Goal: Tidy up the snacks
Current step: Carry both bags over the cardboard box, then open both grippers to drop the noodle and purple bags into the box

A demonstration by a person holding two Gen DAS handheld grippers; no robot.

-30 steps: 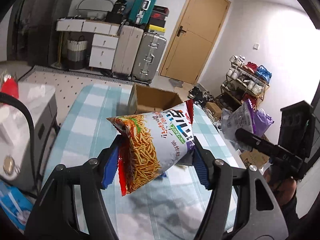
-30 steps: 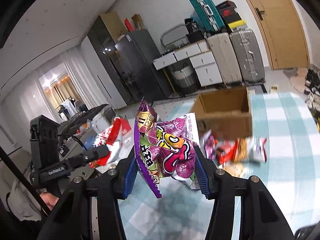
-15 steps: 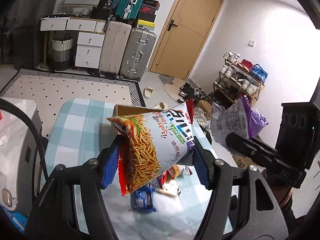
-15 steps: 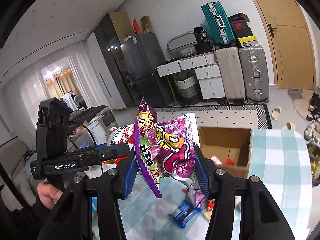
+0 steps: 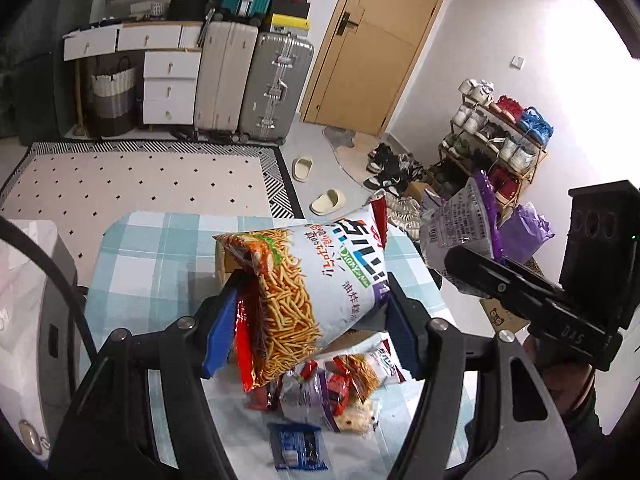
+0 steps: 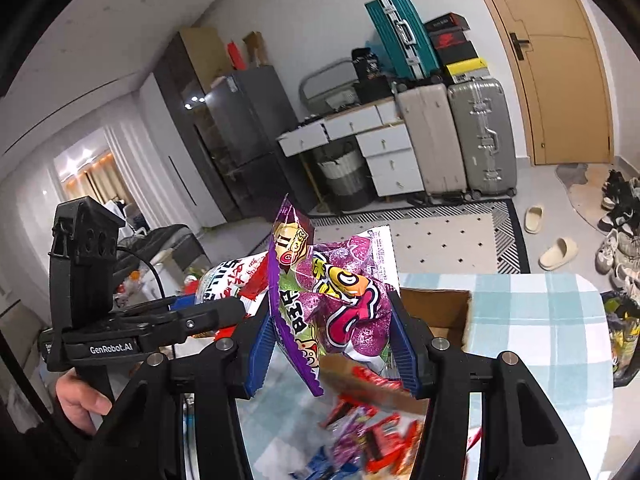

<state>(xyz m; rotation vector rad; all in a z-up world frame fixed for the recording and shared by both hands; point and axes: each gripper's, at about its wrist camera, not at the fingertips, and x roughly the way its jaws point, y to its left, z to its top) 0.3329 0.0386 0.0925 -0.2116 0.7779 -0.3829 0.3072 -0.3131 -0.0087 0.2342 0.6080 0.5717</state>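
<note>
**Both bags lifted toward the box**

The left gripper [image 5: 308, 320] clamps the noodle snack bag [image 5: 316, 276]; the right gripper [image 6: 332, 344] clamps the purple bag [image 6: 340, 304]. Both have moved nearer to the cardboard box [image 6: 436, 308], so dropping seems next.

Cardboard box [image 5: 224, 262] mostly hidden behind noodle-snack bag [image 5: 316, 280]. Loose packets [image 6: 368, 428] on the near surface motion-blurred, labels unreadable. Blue packet [image 5: 298, 446] print too small to read. Person's hand [image 6: 78, 402] partly hidden behind the gripper handle.
</note>
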